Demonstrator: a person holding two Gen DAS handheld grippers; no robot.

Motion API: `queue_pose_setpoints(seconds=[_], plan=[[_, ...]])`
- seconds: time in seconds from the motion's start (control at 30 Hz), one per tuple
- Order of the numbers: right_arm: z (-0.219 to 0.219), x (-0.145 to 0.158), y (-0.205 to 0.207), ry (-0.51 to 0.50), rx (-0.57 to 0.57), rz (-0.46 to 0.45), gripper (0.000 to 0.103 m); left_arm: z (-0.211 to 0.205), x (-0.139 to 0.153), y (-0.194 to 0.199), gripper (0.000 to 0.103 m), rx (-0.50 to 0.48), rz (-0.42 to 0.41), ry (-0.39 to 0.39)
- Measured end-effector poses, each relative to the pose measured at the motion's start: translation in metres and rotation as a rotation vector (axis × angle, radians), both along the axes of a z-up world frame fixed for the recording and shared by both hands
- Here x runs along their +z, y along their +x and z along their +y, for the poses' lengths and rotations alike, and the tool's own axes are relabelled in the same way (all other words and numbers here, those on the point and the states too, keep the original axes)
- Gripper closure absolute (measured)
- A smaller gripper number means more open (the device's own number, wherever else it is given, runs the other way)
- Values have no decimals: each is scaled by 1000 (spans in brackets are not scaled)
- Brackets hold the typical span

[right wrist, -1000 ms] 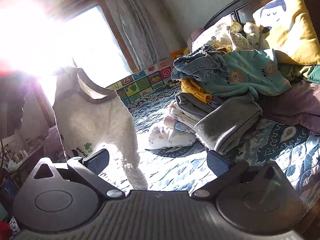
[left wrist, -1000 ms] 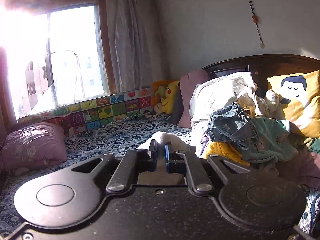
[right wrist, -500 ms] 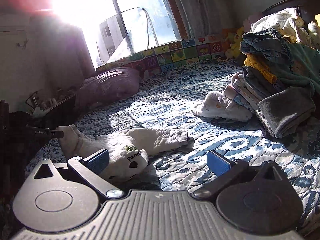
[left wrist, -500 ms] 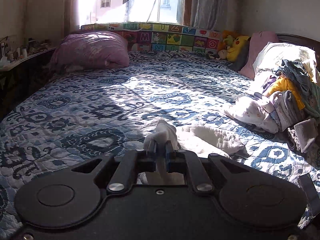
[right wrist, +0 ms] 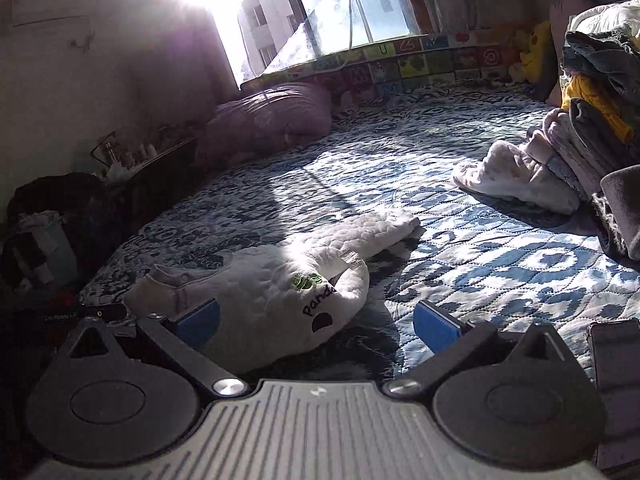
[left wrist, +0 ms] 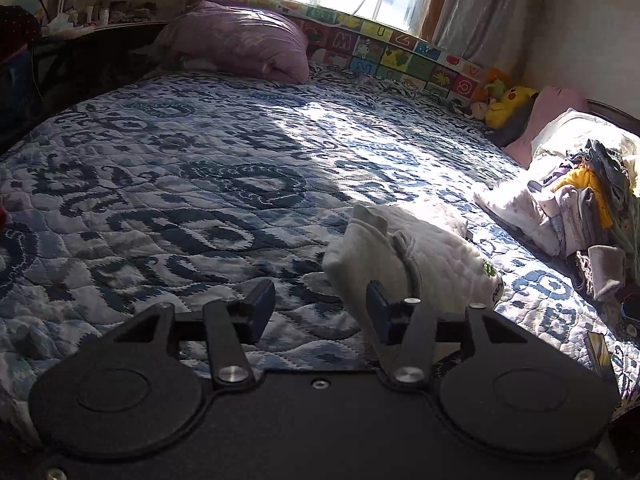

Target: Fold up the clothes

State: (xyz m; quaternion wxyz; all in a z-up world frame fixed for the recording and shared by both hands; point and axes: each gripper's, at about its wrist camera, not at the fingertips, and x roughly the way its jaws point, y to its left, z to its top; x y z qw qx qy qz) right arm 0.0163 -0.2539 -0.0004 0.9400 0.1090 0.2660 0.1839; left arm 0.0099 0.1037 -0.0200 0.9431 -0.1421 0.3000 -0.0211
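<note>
Sunlit bedroom, blue patterned quilt [left wrist: 168,184] spread over the bed, both claws empty above a white garment.

Nearest, the left claw [left wrist: 320,310] hangs with jaws spread wide, gripping nothing, its right finger just beside the white quilted garment [left wrist: 416,256] at 1 o'clock. The right claw [right wrist: 316,322] is likewise agape and empty, low over the same garment [right wrist: 276,288], which lies crumpled on the quilt [right wrist: 500,264] with a sleeve trailing toward 1 o'clock. Farther, at 2 o'clock, a heap of mixed clothes [right wrist: 584,128] is piled on the bed. Beyond, a purple pillow [left wrist: 236,40] rests at 11 o'clock under the bright window [right wrist: 320,4].
</note>
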Motion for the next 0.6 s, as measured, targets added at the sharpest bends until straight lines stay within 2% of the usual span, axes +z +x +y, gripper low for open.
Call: queue_pose_setpoints(seconds=[0.1, 0.17, 0.33, 0.5, 0.6], plan=[[14, 1, 16, -36, 59, 0, 14, 8, -3, -8, 45, -15, 5, -113], [25, 0, 29, -62, 87, 7, 15, 11, -5, -10, 41, -27, 10, -188], [53, -8, 70, -136, 145, 46, 15, 14, -16, -2, 35, -44, 46, -310], [78, -21, 107, -217, 149, 81, 15, 11, -31, 10, 34, -78, 86, -348], [88, -25, 120, -229, 160, 93, 15, 8, -39, 19, 34, -96, 96, -355]])
